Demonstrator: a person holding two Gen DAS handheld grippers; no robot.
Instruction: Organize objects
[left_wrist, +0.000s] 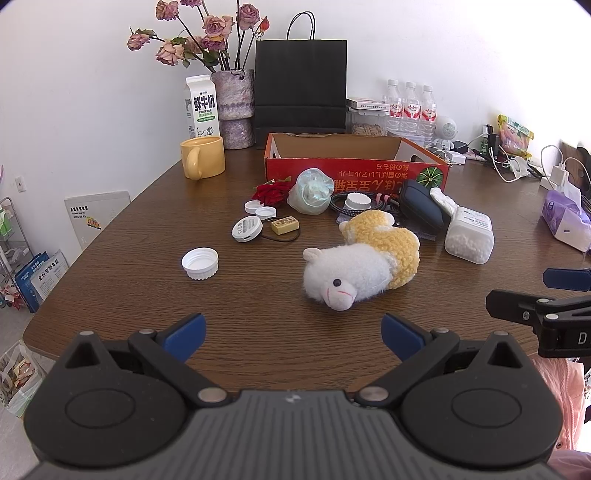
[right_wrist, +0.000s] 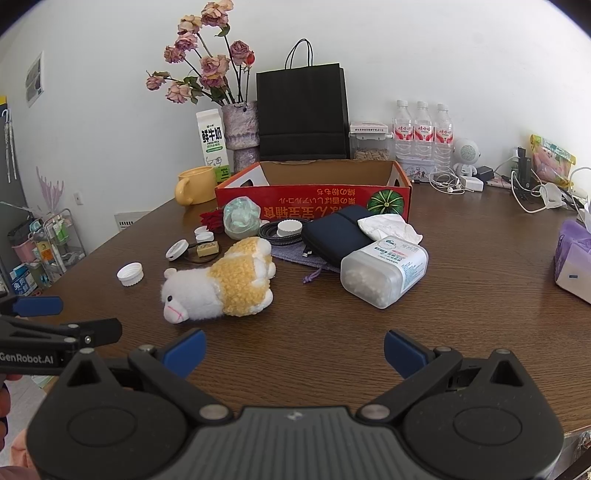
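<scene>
Left wrist view: the left gripper (left_wrist: 291, 334) hovers over the desk's (left_wrist: 147, 295) near edge, fingers spread wide and empty. A white bottle cap (left_wrist: 200, 263) lies left, the plush sheep (left_wrist: 360, 264) mid-desk, the red cardboard box (left_wrist: 354, 162) behind. The right gripper (right_wrist: 293, 350), likewise wide apart, holds nothing.

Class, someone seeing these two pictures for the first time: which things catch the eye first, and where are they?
The fluffy white-and-yellow plush sheep lies on its side mid-table, nearest both open tools. Behind it stands the empty red cardboard box with a pumpkin picture, with small clutter at its foot. At the back wall, dried pink roses in a mottled vase stand beside a black paper bag.
</scene>
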